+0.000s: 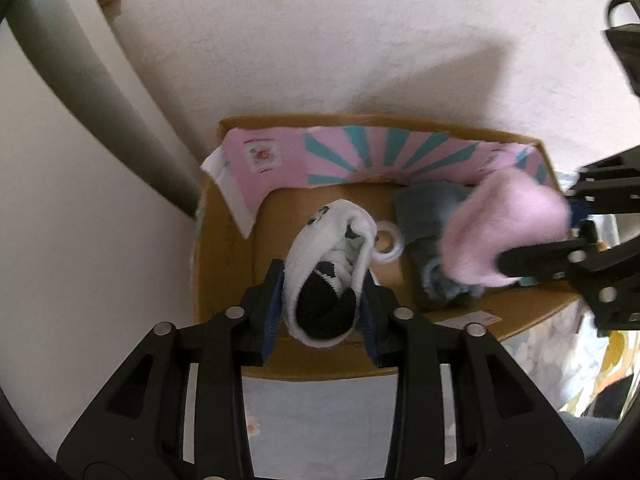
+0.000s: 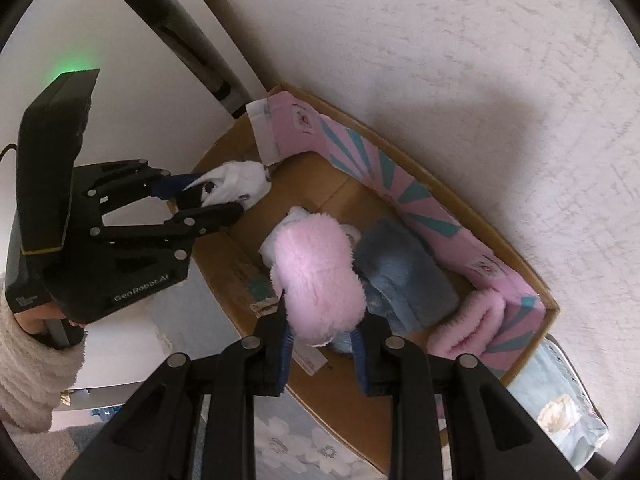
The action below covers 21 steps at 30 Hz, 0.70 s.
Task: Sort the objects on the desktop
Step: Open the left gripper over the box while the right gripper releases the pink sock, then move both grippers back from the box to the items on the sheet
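Landmark: the cardboard box (image 1: pixel 224 280), open-topped, set against the textured wall (image 1: pixel 320 40).
Left gripper (image 1: pixel 320 308): nearest in the left wrist view – its fingers (image 1: pixel 272 312) pinch a white-and-black sock bundle (image 1: pixel 324 276) over the near left part of the box.
Right gripper (image 2: pixel 322 344): its fingers (image 2: pixel 286 356) pinch a fluffy pink sock (image 2: pixel 320 280), hanging over the middle of the box.
Inside the box: a fuzzy blue sock (image 2: pixel 400 272) lies on the floor of the box just beyond the pink one; a second pink fuzzy piece (image 2: pixel 468 328) sits in the right corner; a small white ring (image 1: pixel 390 240) lies beside the white bundle.
Far side of the box: a pink-and-teal card liner (image 1: pixel 360 152) stands along the back wall of the box.
Step in hand: likely dropping both items into the box.
Doing it well: bring each bundle low inside the box walls before letting go – soft socks can catch on the finger pads, so spread the fingers fully and lift straight up, clear of the liner.
Risk: the white bundle hangs near the left wall and could tip over the rim.
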Available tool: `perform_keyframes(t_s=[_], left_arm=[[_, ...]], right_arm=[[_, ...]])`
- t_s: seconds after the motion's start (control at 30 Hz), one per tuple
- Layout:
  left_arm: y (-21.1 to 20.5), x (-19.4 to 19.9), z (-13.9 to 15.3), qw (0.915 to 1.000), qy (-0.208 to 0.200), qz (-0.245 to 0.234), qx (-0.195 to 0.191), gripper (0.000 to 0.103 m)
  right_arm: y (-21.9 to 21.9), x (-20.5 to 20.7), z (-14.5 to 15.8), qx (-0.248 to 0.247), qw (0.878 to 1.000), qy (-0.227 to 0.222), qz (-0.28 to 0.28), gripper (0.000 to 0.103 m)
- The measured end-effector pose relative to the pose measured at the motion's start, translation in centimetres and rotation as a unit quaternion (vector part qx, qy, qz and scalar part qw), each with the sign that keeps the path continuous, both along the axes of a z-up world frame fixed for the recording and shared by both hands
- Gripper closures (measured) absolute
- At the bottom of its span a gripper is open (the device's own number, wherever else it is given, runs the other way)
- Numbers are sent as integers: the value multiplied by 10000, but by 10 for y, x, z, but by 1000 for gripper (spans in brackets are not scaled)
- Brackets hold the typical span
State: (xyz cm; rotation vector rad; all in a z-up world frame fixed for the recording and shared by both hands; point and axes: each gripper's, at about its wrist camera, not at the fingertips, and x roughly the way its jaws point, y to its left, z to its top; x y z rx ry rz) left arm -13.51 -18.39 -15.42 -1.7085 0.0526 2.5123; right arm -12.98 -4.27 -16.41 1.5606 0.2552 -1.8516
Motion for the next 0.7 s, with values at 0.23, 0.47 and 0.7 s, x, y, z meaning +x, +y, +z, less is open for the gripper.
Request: perform_keyframes(t_s=[0.23,0.47,0.7], left_arm=[[2,6,21,9985,518,42,-182,0],[8,10,32,9971,690,-55,-312,0],[27,15,54,9964,804,-225,-163,0]], right_arm=[[0,3,3,-223,9990,391,-56,13],[24,2,12,-137,9964,781,-299,8],[30,3,25,-262,9952,860,-390,7]])
